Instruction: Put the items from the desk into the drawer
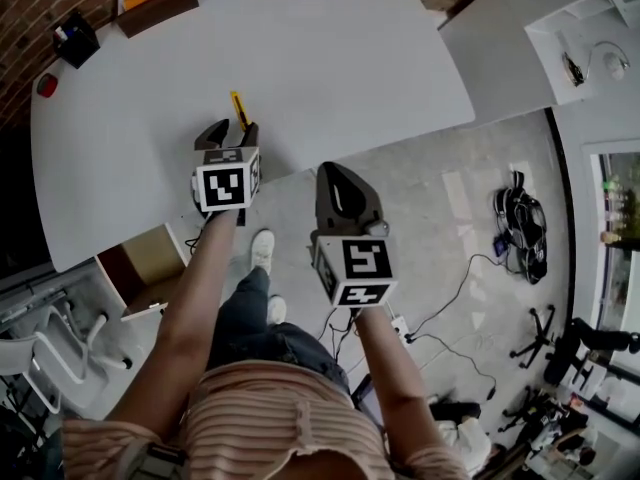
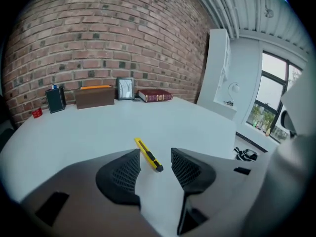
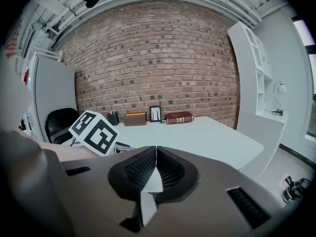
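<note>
Mia: Looking down from the head, what is lying on the white tabletop (image 1: 330, 58)?

Tom: A yellow cutter (image 1: 238, 109) is lying flat near the edge. The left gripper (image 1: 231, 136) is hovering just behind the cutter and pointing at it. I think it is getting ready to pick it up.

Mia: And the right gripper (image 1: 333, 180)?

Tom: It is hanging to the right of the cutter, out over the floor, doing nothing. Down to the left of the cutter, a brown wooden drawer (image 1: 140, 265) is standing open, I guess for the cutter.

Mia: What is the left gripper view showing?

Tom: The black jaws are standing wide apart. Their pads are bumpy like a net, good for gripping. The cutter's dark end is sitting in the gap, and nothing is squeezing it yet. The cutter is long and thin and looks like hard plastic. The tabletop is looking smooth, so the cutter could slide.

Mia: What is sitting far behind the cutter?

Tom: A red book (image 2: 155, 96), a picture frame (image 2: 125, 88) and a brown box (image 2: 95, 97) are lining up along the rough brick wall (image 2: 113, 33).

Mia: And the right gripper view?

Tom: Those jaws are pressing together with nothing between them. The cutter is not showing here, only the left gripper's marker cube (image 3: 95, 132).
</note>
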Tool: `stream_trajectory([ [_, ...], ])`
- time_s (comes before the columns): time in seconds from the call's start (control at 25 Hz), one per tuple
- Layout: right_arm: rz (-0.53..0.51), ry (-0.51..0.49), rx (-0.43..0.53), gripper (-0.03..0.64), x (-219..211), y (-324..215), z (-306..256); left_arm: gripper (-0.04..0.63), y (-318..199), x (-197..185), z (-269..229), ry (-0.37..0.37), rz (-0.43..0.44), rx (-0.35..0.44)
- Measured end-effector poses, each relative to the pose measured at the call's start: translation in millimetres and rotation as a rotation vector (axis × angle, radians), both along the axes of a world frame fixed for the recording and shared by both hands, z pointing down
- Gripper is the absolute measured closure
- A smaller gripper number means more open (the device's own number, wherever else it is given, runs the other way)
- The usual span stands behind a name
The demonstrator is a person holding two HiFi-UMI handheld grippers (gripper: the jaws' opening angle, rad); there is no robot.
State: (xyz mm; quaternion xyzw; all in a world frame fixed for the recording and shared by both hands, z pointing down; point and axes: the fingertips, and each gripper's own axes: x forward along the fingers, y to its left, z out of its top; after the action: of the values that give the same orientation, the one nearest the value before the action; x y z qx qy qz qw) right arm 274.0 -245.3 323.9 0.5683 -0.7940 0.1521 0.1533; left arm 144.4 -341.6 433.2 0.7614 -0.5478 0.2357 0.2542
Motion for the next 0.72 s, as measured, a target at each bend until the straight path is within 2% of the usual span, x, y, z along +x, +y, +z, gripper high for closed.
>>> stream_trajectory([
  [0.24,0.005,-0.002,-0.026,0.600,0,-20,11,0.414,-19,0,19,-0.062,0.011,-0.034],
  [0.72,-0.023,0.001,-0.083,0.600,-6,-49,34,0.415,-36,5,43,-0.102,0.038,-0.073],
])
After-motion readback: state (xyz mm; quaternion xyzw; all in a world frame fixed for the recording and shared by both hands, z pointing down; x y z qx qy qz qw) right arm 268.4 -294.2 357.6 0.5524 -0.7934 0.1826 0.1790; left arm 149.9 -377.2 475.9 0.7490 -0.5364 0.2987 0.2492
